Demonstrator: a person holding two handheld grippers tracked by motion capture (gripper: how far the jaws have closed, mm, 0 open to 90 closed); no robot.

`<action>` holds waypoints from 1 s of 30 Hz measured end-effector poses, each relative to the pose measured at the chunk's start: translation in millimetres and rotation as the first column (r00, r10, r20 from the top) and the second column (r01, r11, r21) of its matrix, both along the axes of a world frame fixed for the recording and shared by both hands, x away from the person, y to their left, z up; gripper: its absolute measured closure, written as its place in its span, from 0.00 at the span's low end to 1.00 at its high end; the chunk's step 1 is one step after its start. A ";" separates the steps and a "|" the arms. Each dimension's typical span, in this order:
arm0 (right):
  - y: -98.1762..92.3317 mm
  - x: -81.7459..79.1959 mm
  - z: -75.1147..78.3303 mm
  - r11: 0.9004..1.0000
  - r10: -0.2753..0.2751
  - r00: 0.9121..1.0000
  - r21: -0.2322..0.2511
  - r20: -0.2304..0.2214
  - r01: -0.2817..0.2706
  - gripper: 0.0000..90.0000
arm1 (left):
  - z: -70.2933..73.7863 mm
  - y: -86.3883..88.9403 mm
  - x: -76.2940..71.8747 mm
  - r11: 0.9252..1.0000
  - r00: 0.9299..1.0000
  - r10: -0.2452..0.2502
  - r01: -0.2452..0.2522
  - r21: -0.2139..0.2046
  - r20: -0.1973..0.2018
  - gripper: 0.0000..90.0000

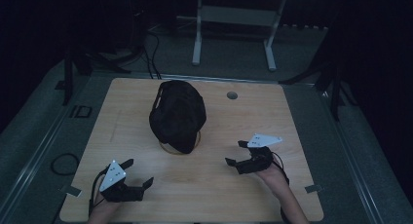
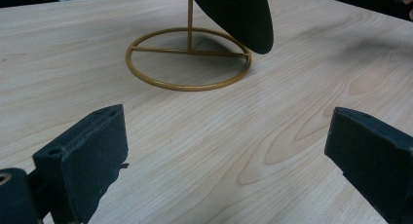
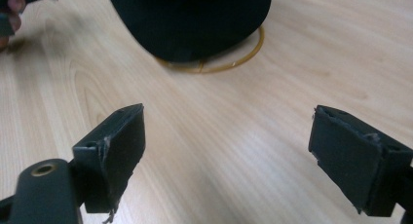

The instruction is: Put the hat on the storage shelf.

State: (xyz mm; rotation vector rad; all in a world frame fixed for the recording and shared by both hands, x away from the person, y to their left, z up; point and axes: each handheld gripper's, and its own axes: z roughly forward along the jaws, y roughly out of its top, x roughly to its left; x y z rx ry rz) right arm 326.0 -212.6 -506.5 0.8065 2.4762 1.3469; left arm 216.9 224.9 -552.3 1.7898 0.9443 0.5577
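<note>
A: Where's the cap?
B: Black cap (image 1: 178,114) on gold wire stand (image 2: 189,58), frame centre; table hole (image 1: 232,95) upper right.
A: Claws?
B: Left gripper (image 1: 137,173) lower left, right gripper (image 1: 235,153) lower right; both spread wide, holding nothing; bare table (image 1: 292,117) between.

Black cap on a gold stand, pale wood bench.

The cap (image 1: 178,114) is plain black with no visible pattern; in the left gripper view its brim (image 2: 241,17) is matte black. The stand (image 2: 189,58) under it is thin gold wire, ring and post alike. The bench (image 1: 272,126) is light wood with darker brown grain lines and oval swirls, and it has a small grey hole (image 1: 232,95). The left gripper (image 1: 138,173) and the right gripper (image 1: 234,153) are black, each topped by a pale grey plate with dark dots. The floor (image 1: 29,136) is dull grey-green.
</note>
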 end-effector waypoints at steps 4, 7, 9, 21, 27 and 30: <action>-2.7 -4.5 -7.6 1.000 0.002 1.000 -0.001 -0.014 -0.002 0.15 | -0.3 -0.1 0.0 1.000 1.000 -0.001 0.001 -0.001 0.001 0.03; -6.0 -7.5 -12.0 1.000 0.008 1.000 -0.005 -0.019 -0.008 0.15 | -0.6 0.2 0.3 1.000 1.000 -0.002 0.002 0.001 -0.001 0.03; -8.7 -9.6 -14.5 1.000 0.007 1.000 -0.003 -0.019 -0.007 0.15 | -0.8 0.5 0.5 1.000 1.000 -0.001 0.001 0.001 -0.002 0.03; -21.3 -20.6 -29.8 1.000 0.010 0.999 -0.018 -0.031 -0.010 0.15 | -1.8 -0.7 0.9 1.000 1.000 -0.002 0.002 0.000 -0.008 0.03; -26.2 -26.2 -33.8 1.000 0.013 1.000 -0.025 -0.025 -0.014 0.15 | -2.0 -1.7 0.8 1.000 1.000 -0.008 0.008 0.003 -0.007 0.03; -28.8 -28.3 -35.4 0.999 0.008 1.000 -0.032 -0.030 -0.008 0.15 | -1.9 -1.8 0.8 1.000 1.000 -0.011 0.011 -0.001 -0.008 0.03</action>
